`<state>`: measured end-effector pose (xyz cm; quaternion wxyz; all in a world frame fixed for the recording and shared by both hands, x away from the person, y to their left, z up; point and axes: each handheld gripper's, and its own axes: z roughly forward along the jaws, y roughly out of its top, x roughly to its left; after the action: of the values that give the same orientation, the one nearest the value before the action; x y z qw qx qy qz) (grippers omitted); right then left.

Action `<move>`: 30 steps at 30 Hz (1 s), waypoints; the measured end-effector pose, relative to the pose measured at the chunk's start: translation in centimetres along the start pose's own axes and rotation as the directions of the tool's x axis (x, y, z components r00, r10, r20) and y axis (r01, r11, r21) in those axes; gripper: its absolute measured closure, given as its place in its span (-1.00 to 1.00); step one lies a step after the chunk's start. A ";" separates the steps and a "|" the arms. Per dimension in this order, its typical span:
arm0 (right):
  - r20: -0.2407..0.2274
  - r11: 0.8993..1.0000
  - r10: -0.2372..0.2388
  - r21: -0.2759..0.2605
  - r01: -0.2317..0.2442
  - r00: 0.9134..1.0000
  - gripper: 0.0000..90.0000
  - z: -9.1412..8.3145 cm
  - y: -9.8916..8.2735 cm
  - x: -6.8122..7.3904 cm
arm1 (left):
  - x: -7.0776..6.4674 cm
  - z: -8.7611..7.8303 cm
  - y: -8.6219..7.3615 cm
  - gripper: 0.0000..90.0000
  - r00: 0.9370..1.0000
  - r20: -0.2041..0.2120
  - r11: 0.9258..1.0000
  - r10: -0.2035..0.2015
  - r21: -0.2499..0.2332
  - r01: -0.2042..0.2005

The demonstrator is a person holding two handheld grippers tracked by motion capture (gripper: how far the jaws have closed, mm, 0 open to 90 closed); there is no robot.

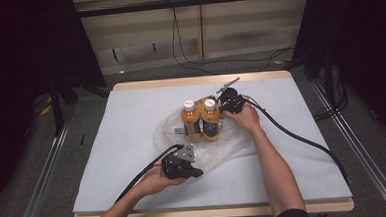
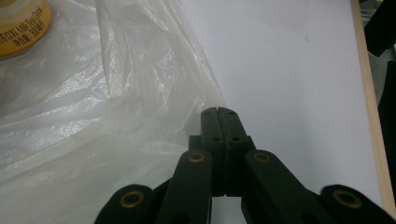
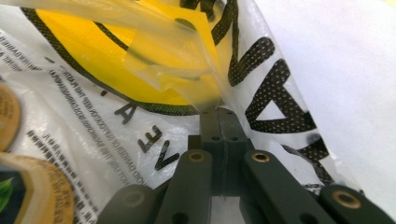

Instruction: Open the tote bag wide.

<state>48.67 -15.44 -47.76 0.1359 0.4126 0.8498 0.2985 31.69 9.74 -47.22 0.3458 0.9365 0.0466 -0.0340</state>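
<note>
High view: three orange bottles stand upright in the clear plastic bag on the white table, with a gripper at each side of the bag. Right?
Not quite: the high view shows two orange bottles, not three. They stand upright in the clear plastic bag on the white table, with the left gripper and the right gripper at its sides.

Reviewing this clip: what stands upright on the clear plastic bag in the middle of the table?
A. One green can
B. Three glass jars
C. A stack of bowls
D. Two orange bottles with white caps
D: the high view shows two orange bottles with white caps standing side by side on the crumpled plastic bag, next to the right gripper.
</note>
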 end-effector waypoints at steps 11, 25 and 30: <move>0.015 1.000 0.012 -0.005 -0.012 1.000 1.00 0.3 0.2 -0.4 | 0.1 -0.7 -0.8 1.00 0.999 0.030 1.000 -0.020 -0.004 0.020; -0.027 0.996 -0.027 -0.082 0.024 0.999 1.00 -2.6 -0.6 0.5 | 0.8 -2.3 -0.6 1.00 0.998 0.005 0.985 -0.068 -0.156 0.068; -0.062 0.990 -0.009 -0.143 0.000 0.998 1.00 -4.5 -1.2 0.4 | 1.2 -3.3 -0.6 1.00 0.995 -0.015 0.967 -0.099 -0.237 0.093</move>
<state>45.55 -17.47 -44.97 0.1390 0.3904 0.8310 0.3712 32.94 12.45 -45.23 0.4519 0.8858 0.1003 -0.0325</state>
